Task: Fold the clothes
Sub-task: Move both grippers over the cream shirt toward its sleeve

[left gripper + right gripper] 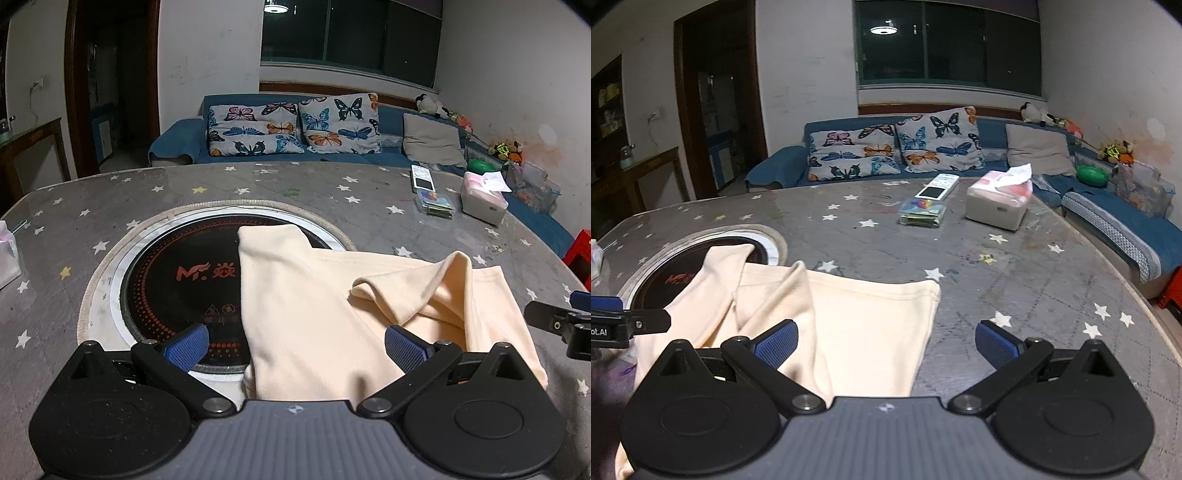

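Left wrist view: left gripper [296,341] and right gripper [886,341] fingers spread wide over cream garment [314,314], gripping nothing.

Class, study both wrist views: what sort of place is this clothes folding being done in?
Most likely a home living room: a blue sofa with butterfly cushions stands behind a star-patterned table with a built-in cooktop, where the cream garment lies.

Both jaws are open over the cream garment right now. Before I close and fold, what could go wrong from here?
1. The cream garment lies partly over the built-in induction cooktop; if it is warm, fabric could scorch.
2. A bunched fold sits near the left gripper; closing there may pinch several layers.
3. The right gripper spans the garment's edge, so it may catch little cloth.
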Tool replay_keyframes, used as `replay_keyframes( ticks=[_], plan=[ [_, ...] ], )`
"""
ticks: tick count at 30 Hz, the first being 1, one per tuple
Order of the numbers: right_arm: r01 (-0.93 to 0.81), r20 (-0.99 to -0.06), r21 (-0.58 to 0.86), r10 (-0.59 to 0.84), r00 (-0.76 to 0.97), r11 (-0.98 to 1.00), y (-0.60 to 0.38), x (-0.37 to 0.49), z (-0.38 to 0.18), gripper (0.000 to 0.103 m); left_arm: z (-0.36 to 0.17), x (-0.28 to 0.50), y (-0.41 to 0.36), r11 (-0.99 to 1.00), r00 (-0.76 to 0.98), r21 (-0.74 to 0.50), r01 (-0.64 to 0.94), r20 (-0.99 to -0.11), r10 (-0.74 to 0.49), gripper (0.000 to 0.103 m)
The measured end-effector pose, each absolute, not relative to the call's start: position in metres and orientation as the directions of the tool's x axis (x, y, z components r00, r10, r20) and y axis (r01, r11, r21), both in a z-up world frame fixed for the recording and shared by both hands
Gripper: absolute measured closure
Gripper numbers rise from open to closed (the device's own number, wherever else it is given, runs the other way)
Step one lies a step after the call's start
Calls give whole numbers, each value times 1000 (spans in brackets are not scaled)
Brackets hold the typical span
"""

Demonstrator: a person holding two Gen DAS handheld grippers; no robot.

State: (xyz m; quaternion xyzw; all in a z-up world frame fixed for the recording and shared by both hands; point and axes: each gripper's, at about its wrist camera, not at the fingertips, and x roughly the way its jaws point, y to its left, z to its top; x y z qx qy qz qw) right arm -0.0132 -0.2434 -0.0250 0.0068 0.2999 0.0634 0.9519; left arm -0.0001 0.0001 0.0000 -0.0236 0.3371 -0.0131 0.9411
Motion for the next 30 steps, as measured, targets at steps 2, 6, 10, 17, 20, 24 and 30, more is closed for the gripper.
replay_keyframes(
  ticks=[2,6,10,17,20,24,30],
  plan=[
    [-117,-568,54,127,813,992,-246,-14,-24,0,0,-1,1,998,777,-58,8,-628,-43,0],
    [-120,-562,55,130,817,991,-227,-19,-14,0,0,-3,1,998,783,-57,10,-621,-43,0],
    [-125,-559,52,132,819,991,-216,-25,-6,0,11,-18,3,998,787,-58,13,-616,-46,0],
    [-131,-557,40,131,820,991,-205,-22,2,1,13,-29,5,999,796,-46,16,-604,-41,0],
    [-142,-549,30,135,825,989,-198,-28,5,4,15,-29,6,999,798,-45,13,-601,-38,0],
    [-149,-552,23,137,823,989,-189,-22,9,7,17,-29,7,999,802,-43,10,-596,-34,0],
    [-158,-560,22,143,816,987,-180,-10,8,11,18,-26,8,999,802,-39,9,-596,-31,0]
  ],
)
